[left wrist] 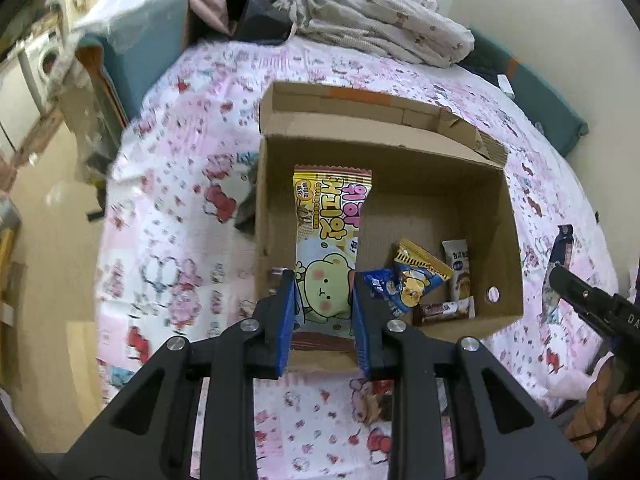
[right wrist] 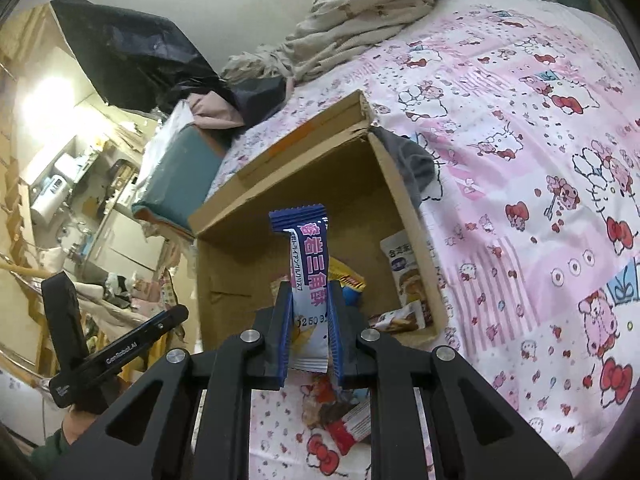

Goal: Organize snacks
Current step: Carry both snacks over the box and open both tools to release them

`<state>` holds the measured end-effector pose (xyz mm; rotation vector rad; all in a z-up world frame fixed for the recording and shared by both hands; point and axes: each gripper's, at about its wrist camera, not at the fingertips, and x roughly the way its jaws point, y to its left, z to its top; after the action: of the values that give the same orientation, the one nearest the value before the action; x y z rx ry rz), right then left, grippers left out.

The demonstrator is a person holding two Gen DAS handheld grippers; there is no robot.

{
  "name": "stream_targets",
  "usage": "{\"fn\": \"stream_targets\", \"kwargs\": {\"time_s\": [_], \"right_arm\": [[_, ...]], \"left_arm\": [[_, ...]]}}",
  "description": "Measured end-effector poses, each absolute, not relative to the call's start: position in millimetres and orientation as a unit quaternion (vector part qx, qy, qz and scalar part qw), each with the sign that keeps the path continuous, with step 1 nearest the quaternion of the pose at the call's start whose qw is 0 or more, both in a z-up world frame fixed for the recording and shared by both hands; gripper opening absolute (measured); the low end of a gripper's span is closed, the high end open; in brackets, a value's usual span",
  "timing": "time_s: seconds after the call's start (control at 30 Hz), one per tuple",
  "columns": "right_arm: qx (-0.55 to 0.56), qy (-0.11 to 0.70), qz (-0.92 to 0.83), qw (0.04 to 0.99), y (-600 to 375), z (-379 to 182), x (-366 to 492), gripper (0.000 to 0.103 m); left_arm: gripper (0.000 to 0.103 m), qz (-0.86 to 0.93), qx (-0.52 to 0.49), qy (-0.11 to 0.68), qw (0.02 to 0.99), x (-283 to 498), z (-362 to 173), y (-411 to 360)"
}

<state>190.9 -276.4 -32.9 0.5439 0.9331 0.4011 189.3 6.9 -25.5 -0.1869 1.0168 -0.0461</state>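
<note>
Gripping both: left tongs (left wrist: 323, 308) clamp yellow cookie pack (left wrist: 329, 248), right tongs (right wrist: 310, 328) clamp purple snack bar (right wrist: 310, 276), over the cardboard box (left wrist: 508, 216) mid-bed. Only right view shows red wrapper (right wrist: 348, 430) outside box, half-hidden.

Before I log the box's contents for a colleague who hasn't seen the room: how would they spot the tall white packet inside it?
On the pink cartoon-print bedspread sits an open cardboard box. A few small snacks lie in one corner of its floor. The white packet leans upright against the side wall there, the only pale, standing wrapper beside a yellow-and-blue triangular pack and a flat brown bar.
</note>
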Motion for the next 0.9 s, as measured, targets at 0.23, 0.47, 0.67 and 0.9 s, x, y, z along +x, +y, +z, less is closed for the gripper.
{"fn": "stream_targets", "kwargs": {"time_s": [0.23, 0.47, 0.67, 0.9], "right_arm": [[0.269, 0.466, 0.182, 0.823, -272.3, -52.5, 206.1, 0.017], [0.251, 0.490, 0.179, 0.815, -254.8, -68.5, 211.6, 0.017], [0.249, 0.497, 0.177, 0.812, -249.1, -73.9, 211.7, 0.018], [0.264, 0.509, 0.179, 0.800, -248.0, -79.8, 214.1, 0.021]], "left_arm": [[0.023, -0.030, -0.093, 0.499, 0.861, 196.4, -50.2, -0.9], [0.023, -0.029, -0.096, 0.510, 0.855, 198.7, -60.2, -7.3], [0.023, -0.032, -0.099, 0.519, 0.849, 199.9, -68.9, -7.8], [0.023, -0.045, -0.098, 0.516, 0.850, 198.6, -67.4, -15.1]]}}
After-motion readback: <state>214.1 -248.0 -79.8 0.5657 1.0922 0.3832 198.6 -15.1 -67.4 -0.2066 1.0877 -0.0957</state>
